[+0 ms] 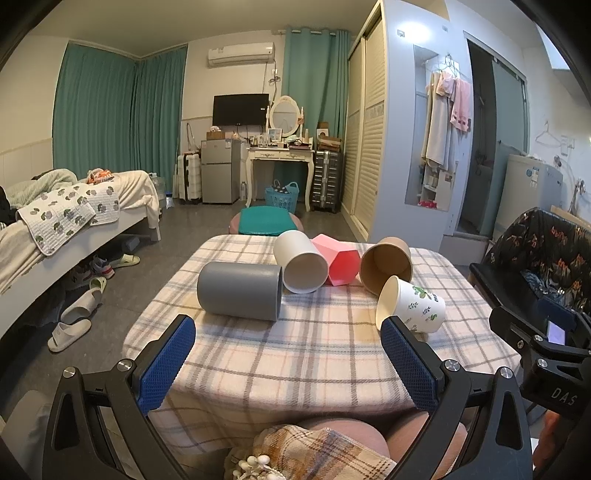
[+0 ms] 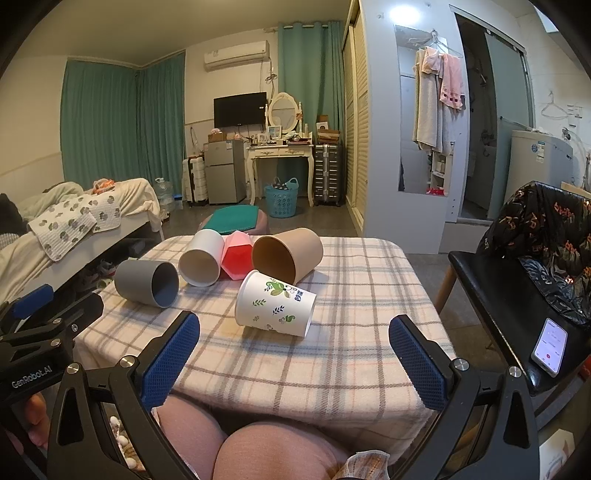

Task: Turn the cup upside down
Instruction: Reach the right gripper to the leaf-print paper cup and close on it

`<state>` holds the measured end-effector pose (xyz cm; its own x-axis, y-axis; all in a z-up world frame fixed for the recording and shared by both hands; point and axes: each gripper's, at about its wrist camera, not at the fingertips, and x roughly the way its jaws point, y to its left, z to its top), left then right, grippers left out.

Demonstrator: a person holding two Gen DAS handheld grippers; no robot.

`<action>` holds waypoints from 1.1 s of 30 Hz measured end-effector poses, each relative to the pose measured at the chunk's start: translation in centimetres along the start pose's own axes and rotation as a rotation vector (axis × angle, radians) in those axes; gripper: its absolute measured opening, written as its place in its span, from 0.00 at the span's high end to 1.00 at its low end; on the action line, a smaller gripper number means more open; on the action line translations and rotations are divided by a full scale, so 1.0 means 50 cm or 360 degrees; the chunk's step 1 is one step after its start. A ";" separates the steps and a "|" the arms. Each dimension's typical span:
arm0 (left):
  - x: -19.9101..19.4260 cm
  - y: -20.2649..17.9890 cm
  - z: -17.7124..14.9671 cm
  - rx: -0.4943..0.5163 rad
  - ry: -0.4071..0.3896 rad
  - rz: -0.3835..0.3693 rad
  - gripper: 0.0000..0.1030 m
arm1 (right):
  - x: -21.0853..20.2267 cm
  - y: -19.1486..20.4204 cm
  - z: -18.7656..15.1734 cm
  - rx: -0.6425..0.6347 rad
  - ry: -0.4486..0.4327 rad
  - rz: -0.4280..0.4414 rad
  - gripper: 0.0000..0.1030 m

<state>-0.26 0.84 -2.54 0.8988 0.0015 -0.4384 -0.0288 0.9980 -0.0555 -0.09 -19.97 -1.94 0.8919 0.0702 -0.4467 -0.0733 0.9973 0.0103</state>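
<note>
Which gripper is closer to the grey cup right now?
Left. The left gripper sits just before the grey cup; the right gripper faces the leaf-print paper cup, further right.

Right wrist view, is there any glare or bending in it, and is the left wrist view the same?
Right wrist view: a bright ceiling light flares white at top, the wardrobe edge bows from fisheye distortion, and the corners go black. Left wrist view: same bowing and dark corners, no such flare; the floral paper cup looks sharp.
</note>
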 end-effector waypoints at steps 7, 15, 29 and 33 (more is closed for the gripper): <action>0.043 -0.005 0.023 0.0006 0.0076 0.0030 0.00 | 0.021 -0.004 0.031 -0.0142 0.0029 0.0085 0.00; 0.130 -0.001 0.045 -0.0027 0.0184 0.0087 0.00 | 0.123 0.011 0.080 -0.0634 0.0219 0.0274 0.00; 0.242 0.007 0.021 -0.0010 0.0381 0.0103 0.00 | 0.349 0.066 0.053 -0.1208 0.0572 0.0486 0.00; 0.247 0.012 0.017 -0.0021 0.0401 0.0074 0.00 | 0.370 0.072 0.040 -0.1214 0.0650 0.0494 0.12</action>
<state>11.21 1.53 -7.23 0.7589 0.0300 -0.6505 -0.0748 0.9963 -0.0413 17.05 -15.01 -8.38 0.5667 0.1737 -0.8054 -0.6870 0.6393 -0.3455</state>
